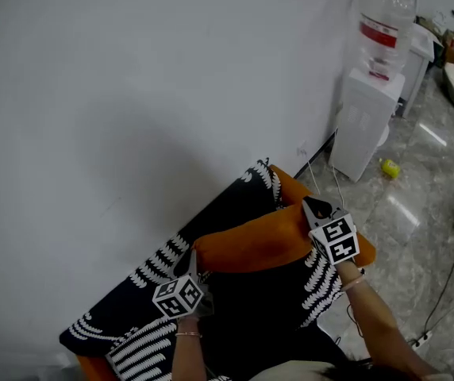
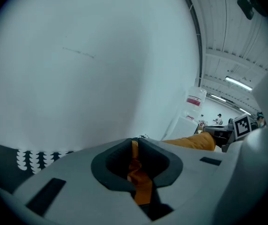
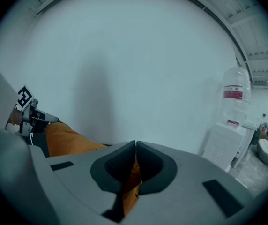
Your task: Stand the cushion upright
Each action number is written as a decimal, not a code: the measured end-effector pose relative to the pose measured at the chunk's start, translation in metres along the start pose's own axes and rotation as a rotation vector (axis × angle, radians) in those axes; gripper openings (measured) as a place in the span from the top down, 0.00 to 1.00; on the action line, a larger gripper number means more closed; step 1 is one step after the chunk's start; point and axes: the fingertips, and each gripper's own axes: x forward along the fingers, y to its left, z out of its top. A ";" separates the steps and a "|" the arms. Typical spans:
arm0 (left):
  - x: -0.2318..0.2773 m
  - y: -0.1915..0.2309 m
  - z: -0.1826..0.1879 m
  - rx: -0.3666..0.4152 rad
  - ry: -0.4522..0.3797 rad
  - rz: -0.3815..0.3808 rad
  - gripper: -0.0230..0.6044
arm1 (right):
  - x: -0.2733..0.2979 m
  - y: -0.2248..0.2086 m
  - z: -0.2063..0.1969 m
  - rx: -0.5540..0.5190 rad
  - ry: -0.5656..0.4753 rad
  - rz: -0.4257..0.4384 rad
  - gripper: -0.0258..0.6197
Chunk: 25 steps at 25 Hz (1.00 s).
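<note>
Cushion (image 1: 251, 248) held at both ends — left gripper (image 2: 135, 142) and right gripper (image 3: 135, 145) both clamped on its fabric

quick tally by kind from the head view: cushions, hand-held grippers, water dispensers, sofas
orange cushion: 1
hand-held grippers: 2 (left hand-held gripper, right hand-held gripper)
water dispenser: 1
sofa: 1
total: 5
</note>
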 end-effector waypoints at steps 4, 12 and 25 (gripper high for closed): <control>0.021 0.004 0.012 0.013 -0.003 0.030 0.88 | 0.027 -0.009 0.012 -0.001 -0.010 0.028 0.94; 0.068 0.010 0.039 0.009 -0.014 0.060 0.88 | 0.087 -0.031 0.032 -0.012 -0.019 0.073 0.94; 0.120 0.024 0.071 -0.006 -0.043 0.116 0.89 | 0.170 -0.056 0.060 0.057 -0.046 0.132 0.95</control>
